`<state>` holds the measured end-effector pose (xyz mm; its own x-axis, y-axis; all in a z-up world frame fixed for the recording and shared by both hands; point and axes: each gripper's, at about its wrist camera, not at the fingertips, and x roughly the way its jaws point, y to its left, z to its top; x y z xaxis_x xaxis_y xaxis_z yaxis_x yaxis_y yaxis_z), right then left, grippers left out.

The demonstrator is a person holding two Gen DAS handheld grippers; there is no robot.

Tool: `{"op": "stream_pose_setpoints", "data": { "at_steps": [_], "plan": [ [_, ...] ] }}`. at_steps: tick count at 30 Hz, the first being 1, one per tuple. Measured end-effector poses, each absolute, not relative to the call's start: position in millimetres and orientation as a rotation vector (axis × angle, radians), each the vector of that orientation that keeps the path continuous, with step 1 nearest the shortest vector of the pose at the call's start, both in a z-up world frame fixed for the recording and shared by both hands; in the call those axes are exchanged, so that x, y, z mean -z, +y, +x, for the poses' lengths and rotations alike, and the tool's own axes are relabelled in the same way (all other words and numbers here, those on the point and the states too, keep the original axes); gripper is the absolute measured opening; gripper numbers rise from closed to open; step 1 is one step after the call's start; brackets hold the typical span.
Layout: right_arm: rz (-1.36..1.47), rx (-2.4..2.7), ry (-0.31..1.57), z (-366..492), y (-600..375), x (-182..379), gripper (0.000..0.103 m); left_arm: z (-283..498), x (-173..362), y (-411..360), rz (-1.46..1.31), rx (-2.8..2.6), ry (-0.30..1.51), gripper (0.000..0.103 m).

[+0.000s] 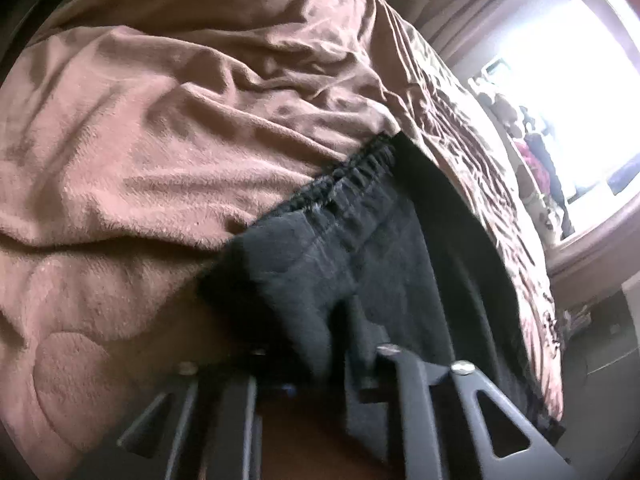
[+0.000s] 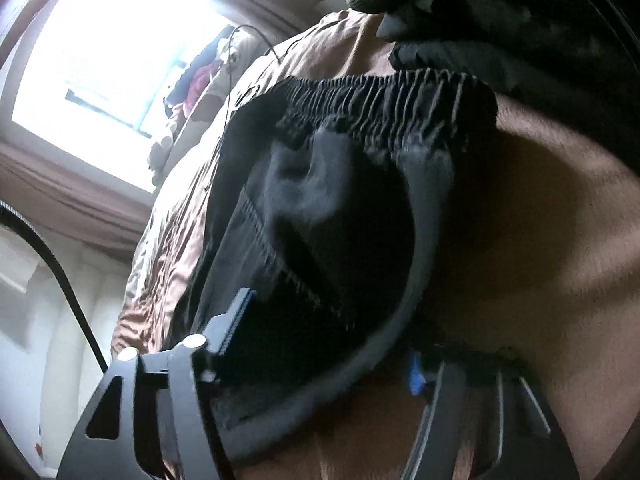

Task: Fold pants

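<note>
Black pants (image 1: 340,248) with a gathered elastic waistband (image 1: 352,176) lie on a brown fleece blanket (image 1: 160,120). My left gripper (image 1: 320,364) sits at the near end of the cloth. A fold of the pants runs down between its fingers, whose tips are hidden under it, and it looks shut on that fold. In the right wrist view the pants (image 2: 320,200) bulge up under the waistband (image 2: 380,96). My right gripper (image 2: 326,344) stands open around a thick fold with a grey hem, its ribbed left pad (image 2: 236,320) partly bare.
A black-gloved hand (image 2: 460,28) is at the far end of the waistband. A shiny patterned bedspread (image 1: 480,184) runs along the bed's edge. Beyond it are a bright window (image 2: 112,40) and piled clothes (image 2: 200,80). A black cable (image 2: 68,280) hangs at the left.
</note>
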<state>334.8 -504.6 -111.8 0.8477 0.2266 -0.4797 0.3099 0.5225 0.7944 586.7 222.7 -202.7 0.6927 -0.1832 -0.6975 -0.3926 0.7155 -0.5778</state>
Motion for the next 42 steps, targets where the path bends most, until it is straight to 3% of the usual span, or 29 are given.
{"op": "stream_pose_setpoints", "data": {
  "at_steps": [2,5,19,42],
  "plan": [
    [1.057,0.050,0.571,338.3,-507.0,114.7,0.026,584.8,195.9,223.6,-0.776,-0.135,0.795,0.009],
    [1.058,0.057,0.553,338.4,-508.8,114.7,0.012,581.0,178.1,221.5,-0.740,-0.147,0.763,0.008],
    [0.920,0.006,0.458,310.1,-471.1,53.1,0.003,540.5,94.7,231.8,-0.747,-0.143,0.600,0.004],
    [0.936,-0.028,0.478,237.3,-490.6,40.6,0.000,405.6,89.1,279.6,-0.804,-0.233,0.577,0.004]
  ]
}}
